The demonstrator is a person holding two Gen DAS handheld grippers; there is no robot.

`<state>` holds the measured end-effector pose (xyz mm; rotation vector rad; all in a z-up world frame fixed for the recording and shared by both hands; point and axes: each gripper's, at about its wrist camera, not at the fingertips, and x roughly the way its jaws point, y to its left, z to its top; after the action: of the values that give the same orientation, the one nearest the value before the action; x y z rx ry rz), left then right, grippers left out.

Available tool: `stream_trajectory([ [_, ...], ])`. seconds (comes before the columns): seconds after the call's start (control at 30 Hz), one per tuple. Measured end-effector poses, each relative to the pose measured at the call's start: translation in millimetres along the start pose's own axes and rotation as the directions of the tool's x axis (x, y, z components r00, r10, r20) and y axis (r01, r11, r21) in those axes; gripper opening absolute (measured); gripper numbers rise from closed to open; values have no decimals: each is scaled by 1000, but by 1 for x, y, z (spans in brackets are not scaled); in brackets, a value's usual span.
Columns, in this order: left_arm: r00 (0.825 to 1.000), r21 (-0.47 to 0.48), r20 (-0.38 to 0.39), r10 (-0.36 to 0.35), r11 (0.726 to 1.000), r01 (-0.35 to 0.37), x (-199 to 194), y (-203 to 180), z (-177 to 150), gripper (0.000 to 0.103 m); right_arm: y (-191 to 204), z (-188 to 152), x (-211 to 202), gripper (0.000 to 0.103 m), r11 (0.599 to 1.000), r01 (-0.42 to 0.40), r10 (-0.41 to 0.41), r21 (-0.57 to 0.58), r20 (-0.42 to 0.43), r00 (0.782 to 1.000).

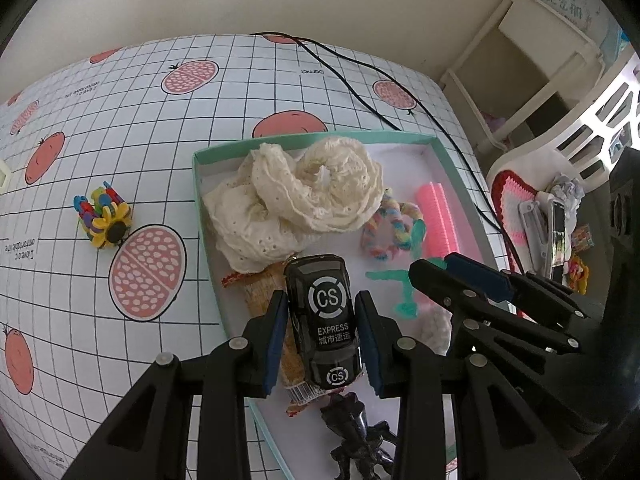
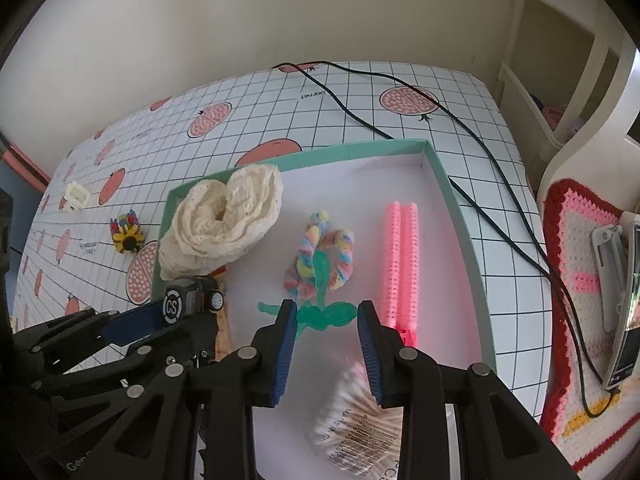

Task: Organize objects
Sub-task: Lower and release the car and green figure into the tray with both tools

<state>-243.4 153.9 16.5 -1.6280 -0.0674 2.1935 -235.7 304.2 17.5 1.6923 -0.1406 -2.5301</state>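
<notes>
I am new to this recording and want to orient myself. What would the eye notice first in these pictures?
First, the black toy car marked "CS EXPRESS", held between the fingers of the left gripper above the teal box. Next, the cream lace scrunchies heaped in the box's far left corner, with a pink hair roller along its right side. The right gripper hovers open over a green plastic flower.

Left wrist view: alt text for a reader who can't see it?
The left gripper clamps a black toy car above a mint-rimmed box holding a cream lace scrunchie and pink comb; the right gripper hovers alongside.
</notes>
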Motion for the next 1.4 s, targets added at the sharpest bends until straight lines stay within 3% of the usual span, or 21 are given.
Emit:
stream_trajectory([
  [0.8, 999, -14, 21, -38, 999, 39, -27, 1, 14, 36, 0, 2, -3, 36, 1000, 8, -8, -6, 2, 1000],
  [1.0, 998, -27, 65, 18, 1000, -16, -36, 9, 19, 37, 5, 2, -9, 36, 1000, 10, -10, -7, 20, 1000],
  [1.33, 992, -88, 72, 106, 991, -99, -38, 32, 18, 38, 8, 5, -10, 36, 1000, 18, -18, -6, 42, 999],
  [1.4, 991, -106, 75, 107, 989, -99, -39, 37, 19, 45, 8, 6, -12, 36, 1000, 20, -20, -4, 52, 998],
])
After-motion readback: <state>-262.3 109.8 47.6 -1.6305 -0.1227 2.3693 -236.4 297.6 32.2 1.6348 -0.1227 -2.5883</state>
